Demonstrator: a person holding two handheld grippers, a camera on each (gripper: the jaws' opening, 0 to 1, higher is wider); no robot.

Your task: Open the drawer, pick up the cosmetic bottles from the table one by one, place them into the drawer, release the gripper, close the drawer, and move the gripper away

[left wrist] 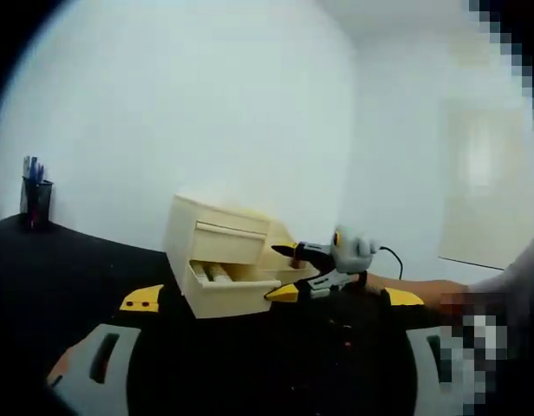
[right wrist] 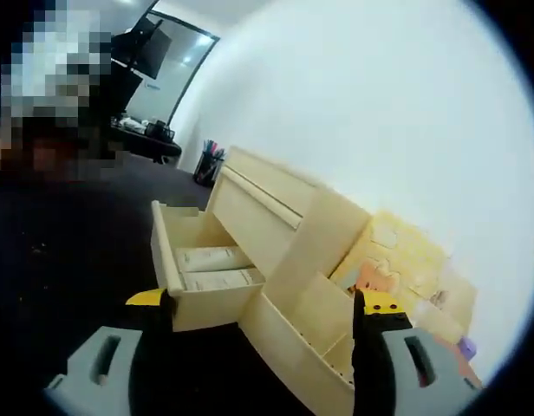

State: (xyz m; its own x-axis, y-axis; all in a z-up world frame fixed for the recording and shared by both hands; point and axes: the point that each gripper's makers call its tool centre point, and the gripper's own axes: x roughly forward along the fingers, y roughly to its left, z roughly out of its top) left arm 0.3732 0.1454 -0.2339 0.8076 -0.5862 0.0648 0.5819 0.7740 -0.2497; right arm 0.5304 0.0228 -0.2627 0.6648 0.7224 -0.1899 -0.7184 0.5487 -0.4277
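Observation:
A cream drawer cabinet [left wrist: 217,227] stands on the black table with its lower drawer [left wrist: 237,293] pulled out. Cosmetic bottles [left wrist: 215,273] lie inside it. In the right gripper view two pale bottles [right wrist: 211,258] [right wrist: 222,280] lie side by side in the open drawer [right wrist: 163,243]. My right gripper [right wrist: 263,302] is open, its jaws spread on either side of the drawer's front corner, nothing held. It also shows as the right gripper [left wrist: 284,272] at the drawer's right edge. My left gripper [left wrist: 273,299] is open, held back from the cabinet.
A pen holder [left wrist: 35,201] [right wrist: 209,162] stands on the table near the wall, to the cabinet's left. A yellow patterned box [right wrist: 406,260] and an open side compartment [right wrist: 315,321] are right of the drawer. A person's arm [left wrist: 440,290] reaches in from the right.

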